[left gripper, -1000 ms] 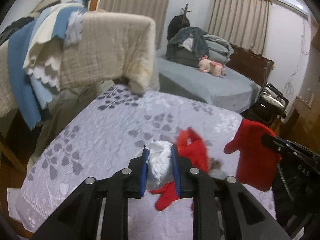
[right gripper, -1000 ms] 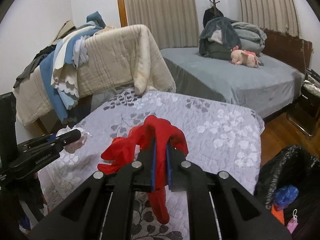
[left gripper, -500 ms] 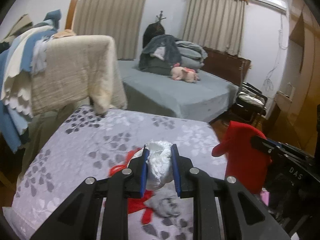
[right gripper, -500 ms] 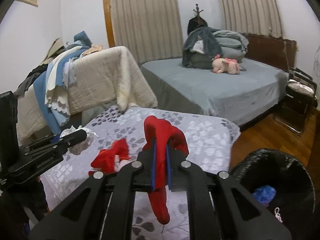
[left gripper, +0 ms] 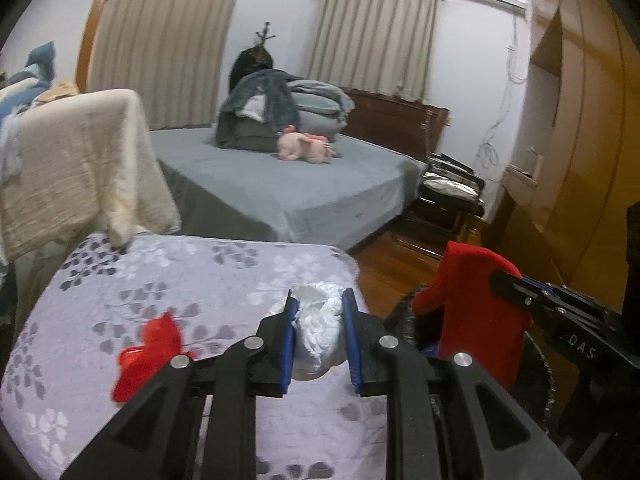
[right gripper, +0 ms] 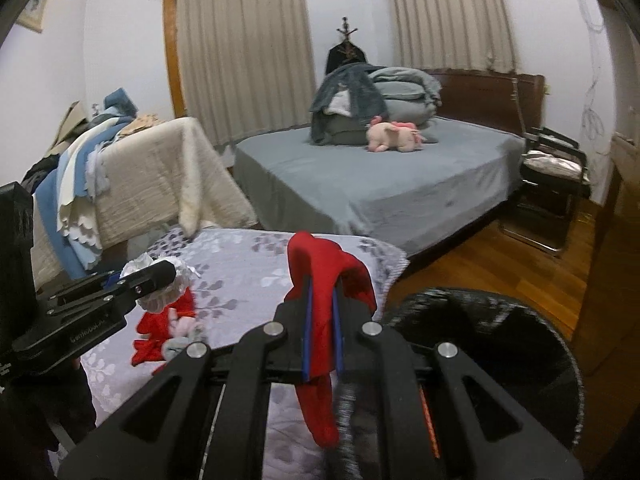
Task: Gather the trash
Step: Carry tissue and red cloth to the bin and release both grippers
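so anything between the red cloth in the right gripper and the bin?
Nothing visible. The right gripper holds the red cloth just left of the black-lined bin, whose open mouth is unobstructed.

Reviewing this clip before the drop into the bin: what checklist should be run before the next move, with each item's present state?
1. Left tool shut on the white crumpled wad: ok.
2. Right tool shut on the red cloth: ok.
3. Black-lined bin in view and open at the top: ok.
4. Red cloth over the bin mouth: not ok; it hangs at the near rim, beside the bed's edge.
5. White wad over the bin: not ok; it is above the floral bedspread.
6. All trash collected: not ok; red scraps lie on the bedspread.
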Demonstrator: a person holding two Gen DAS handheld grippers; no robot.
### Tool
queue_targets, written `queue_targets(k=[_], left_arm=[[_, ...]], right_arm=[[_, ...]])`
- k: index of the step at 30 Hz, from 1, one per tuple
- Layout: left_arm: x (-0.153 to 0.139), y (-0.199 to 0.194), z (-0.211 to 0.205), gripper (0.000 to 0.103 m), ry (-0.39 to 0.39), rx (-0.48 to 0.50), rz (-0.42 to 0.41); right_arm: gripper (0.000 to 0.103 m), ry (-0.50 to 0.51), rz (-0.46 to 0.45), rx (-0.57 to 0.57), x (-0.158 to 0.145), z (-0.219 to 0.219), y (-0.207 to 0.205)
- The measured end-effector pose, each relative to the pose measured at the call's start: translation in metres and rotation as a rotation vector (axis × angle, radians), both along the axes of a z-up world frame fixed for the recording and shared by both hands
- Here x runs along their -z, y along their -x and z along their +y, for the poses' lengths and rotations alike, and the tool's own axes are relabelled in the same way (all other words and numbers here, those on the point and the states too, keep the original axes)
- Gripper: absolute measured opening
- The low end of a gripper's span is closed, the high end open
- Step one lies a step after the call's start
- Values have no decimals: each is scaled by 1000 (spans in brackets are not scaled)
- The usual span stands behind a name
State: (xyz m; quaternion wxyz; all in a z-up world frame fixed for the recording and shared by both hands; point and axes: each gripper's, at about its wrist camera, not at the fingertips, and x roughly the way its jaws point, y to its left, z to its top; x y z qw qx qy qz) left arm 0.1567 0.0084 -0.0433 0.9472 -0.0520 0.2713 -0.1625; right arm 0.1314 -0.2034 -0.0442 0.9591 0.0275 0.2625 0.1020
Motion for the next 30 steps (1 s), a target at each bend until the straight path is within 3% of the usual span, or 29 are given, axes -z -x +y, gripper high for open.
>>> queue_targets(k=[11, 26, 29, 30], left_arm=[[9, -8, -83, 21, 12, 160, 4], [37, -21, -184, 22, 12, 334, 42], [44, -22, -196, 27, 9, 370, 57], [45, -22, -198, 38, 11, 379, 64]], right_arm=[[8, 31, 21, 134, 6, -73, 15], [8, 76, 101, 266, 45, -139, 21], [12, 81, 120, 285, 53, -147, 21], [16, 85, 129, 293, 56, -150, 21]])
